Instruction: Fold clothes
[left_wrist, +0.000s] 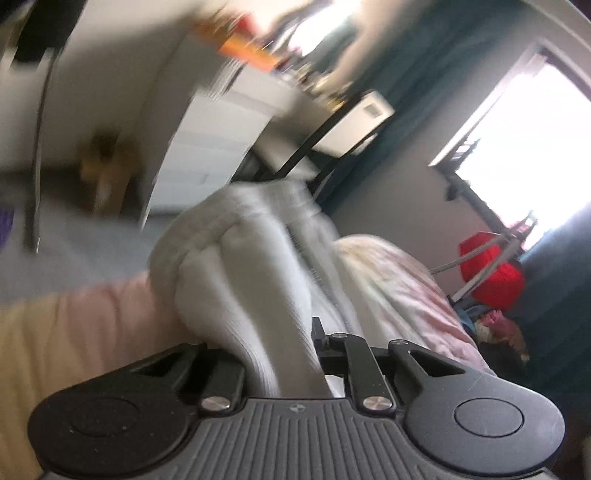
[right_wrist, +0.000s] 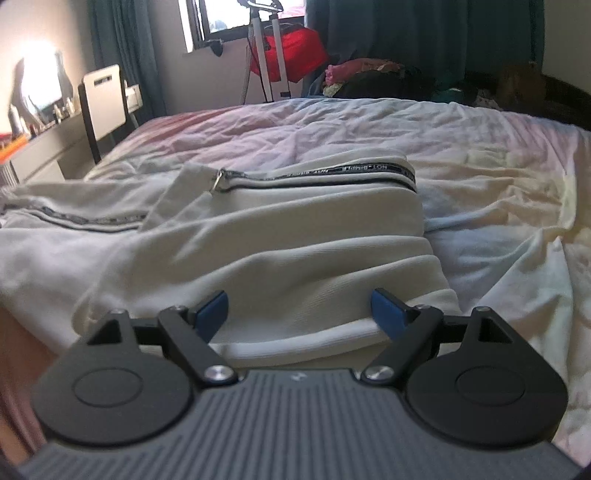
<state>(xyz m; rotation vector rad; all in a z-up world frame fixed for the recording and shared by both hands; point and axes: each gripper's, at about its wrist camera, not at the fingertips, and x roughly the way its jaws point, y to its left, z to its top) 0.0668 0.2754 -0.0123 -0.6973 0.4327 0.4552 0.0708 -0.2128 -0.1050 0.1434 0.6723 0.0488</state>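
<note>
Jacket (right_wrist: 280, 236) hem lies between the spread right gripper (right_wrist: 299, 314) fingers; left gripper (left_wrist: 284, 354) clamps bunched cloth; bare bed (right_wrist: 498, 177) ahead.

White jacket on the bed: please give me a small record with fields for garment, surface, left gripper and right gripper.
garment: white jacket, zipper visible, spread on the bed
surface: wrinkled pinkish bedsheet
left gripper: shut on a bunch of white fabric, lifted; view blurred
right gripper: open, blue pads on either side of the jacket's near hem

Right tool (right_wrist: 299, 314) gapes over white jacket (right_wrist: 295, 236).
</note>
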